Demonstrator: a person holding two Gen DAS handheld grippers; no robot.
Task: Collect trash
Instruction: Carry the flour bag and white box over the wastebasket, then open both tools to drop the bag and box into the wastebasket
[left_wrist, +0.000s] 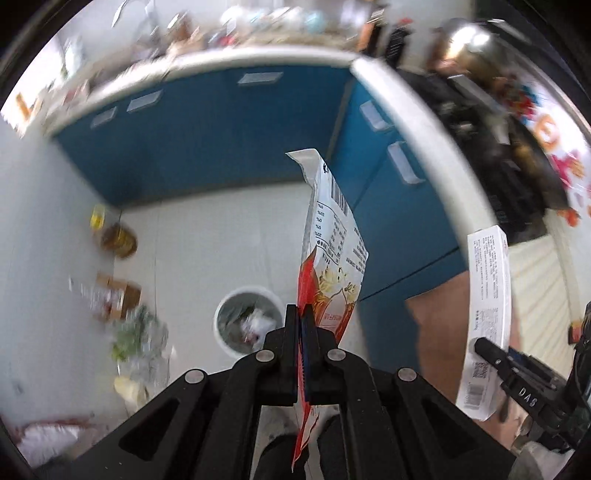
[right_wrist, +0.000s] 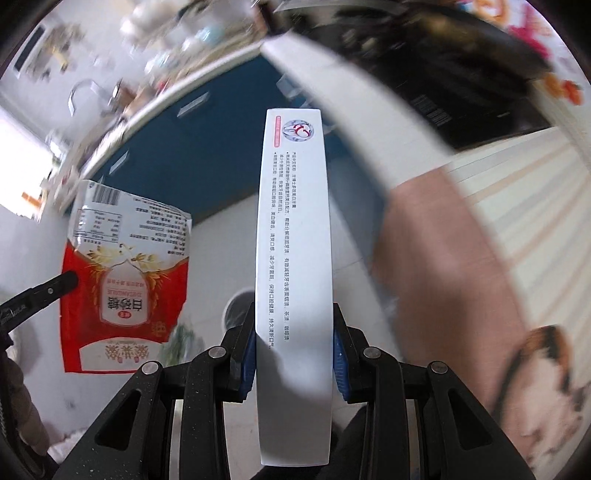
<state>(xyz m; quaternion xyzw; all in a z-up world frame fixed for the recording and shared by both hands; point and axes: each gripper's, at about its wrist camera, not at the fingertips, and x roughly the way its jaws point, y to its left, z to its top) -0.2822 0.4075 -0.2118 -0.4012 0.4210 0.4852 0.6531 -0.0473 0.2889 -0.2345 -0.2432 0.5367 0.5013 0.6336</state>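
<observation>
Left gripper (left_wrist: 302, 332) pinches red-white sugar bag (left_wrist: 332, 254); right gripper (right_wrist: 293, 354) clamps long white toothpaste box (right_wrist: 293, 240). Far below on the floor, white trash bin (left_wrist: 221, 317): centre both over its mouth before letting go.

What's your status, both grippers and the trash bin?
Left gripper shut on red-and-white bag. Right gripper shut on white box. Bin on the floor, open, part full. Nothing blocking it.
</observation>
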